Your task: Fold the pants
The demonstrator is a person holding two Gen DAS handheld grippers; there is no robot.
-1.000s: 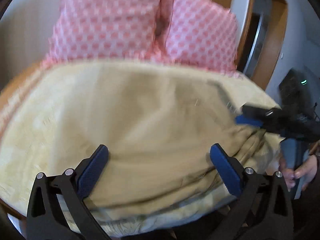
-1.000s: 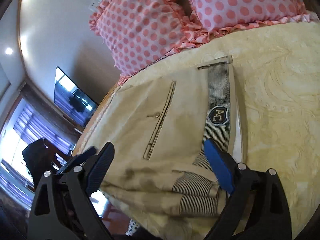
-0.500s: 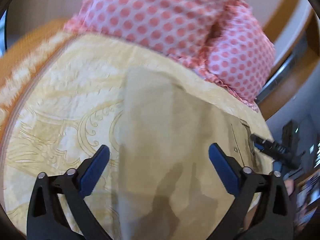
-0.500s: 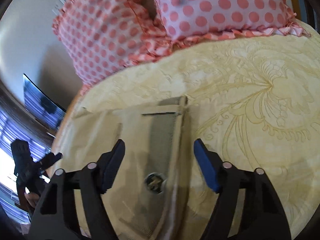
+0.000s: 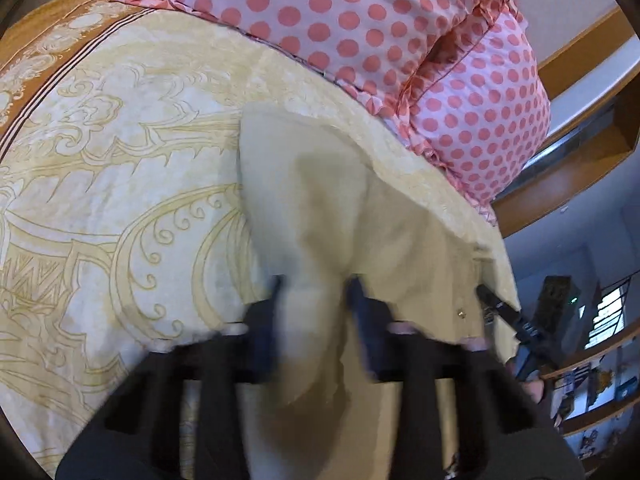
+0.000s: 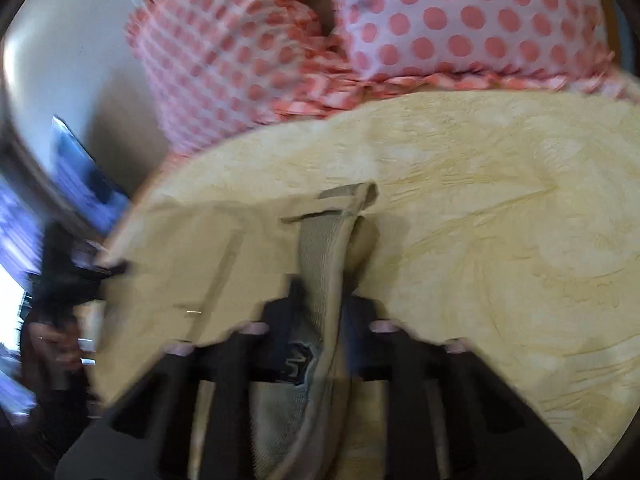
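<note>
Two polka-dot pillows fill the top of the left wrist view, and everything else sits below them on the yellow patterned bedspread. The beige pants lie flat on that bedspread just below the pillows, a leg stretching toward the camera. The left gripper is blurred, its fingers drawn close on either side of a raised fold of the pant cloth, pinching it. Farther right of the pillows, at the pants' far edge, the right gripper shows as a dark tip. In the right wrist view the same pillows span the top, with the bedspread below them. The pants lie below and left of the pillows, the striped waistband standing up in a ridge. The right gripper is clamped on that waistband beside a dark badge. Far left of the pillows, the left gripper is a blurred dark shape at the pants' edge.
</note>
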